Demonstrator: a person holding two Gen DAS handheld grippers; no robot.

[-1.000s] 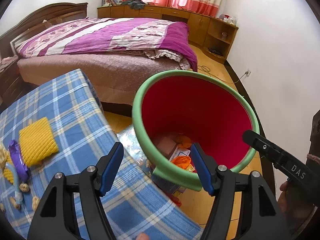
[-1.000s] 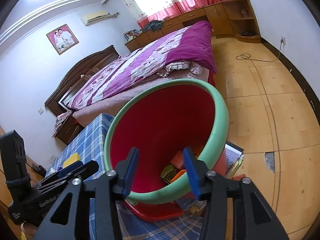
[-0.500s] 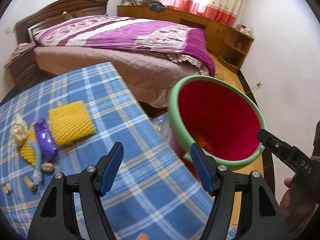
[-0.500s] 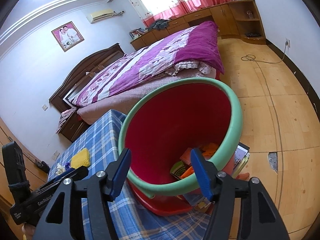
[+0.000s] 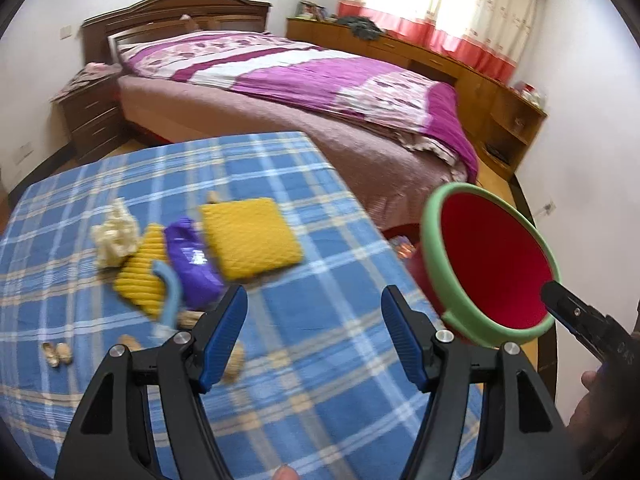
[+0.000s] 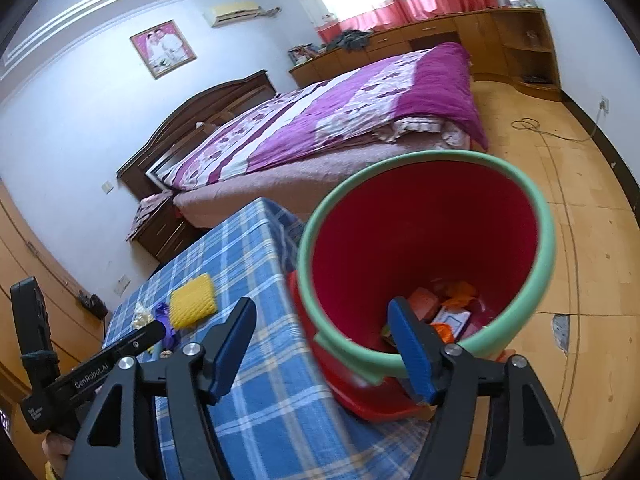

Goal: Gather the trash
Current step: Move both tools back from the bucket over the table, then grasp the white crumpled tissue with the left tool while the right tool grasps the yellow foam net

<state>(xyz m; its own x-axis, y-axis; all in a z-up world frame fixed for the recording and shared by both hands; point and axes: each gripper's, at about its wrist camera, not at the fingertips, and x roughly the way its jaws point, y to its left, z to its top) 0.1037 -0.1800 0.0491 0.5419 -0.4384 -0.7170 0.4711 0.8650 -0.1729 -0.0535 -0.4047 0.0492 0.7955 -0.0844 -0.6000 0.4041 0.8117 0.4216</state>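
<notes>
Trash lies on the blue plaid table (image 5: pixel 300 380): a yellow foam net (image 5: pixel 250 238), a purple wrapper (image 5: pixel 190 260), crumpled white paper (image 5: pixel 114 234), a second yellow net (image 5: pixel 142 276), a pale blue strip (image 5: pixel 170 292) and nut shells (image 5: pixel 58 354). My left gripper (image 5: pixel 314 308) hovers open just right of them, empty. A red bin with a green rim (image 6: pixel 420 240) stands off the table's right edge (image 5: pixel 492 264) and holds several scraps (image 6: pixel 448 308). My right gripper (image 6: pixel 322 320) hangs before the bin, its jaws opening; the near rim shows between them, untouched.
A bed with a purple quilt (image 5: pixel 320 92) fills the room behind the table. A nightstand (image 5: pixel 92 120) is at the left and wooden cabinets (image 5: pixel 500 100) run along the far wall. Bare wood floor (image 6: pixel 580 220) with a loose cable (image 6: pixel 528 124) lies right of the bin.
My left gripper has swung left, away from the bin and over the trash on the table. The right gripper's jaws have widened, and it has drawn back a little from the bin.
</notes>
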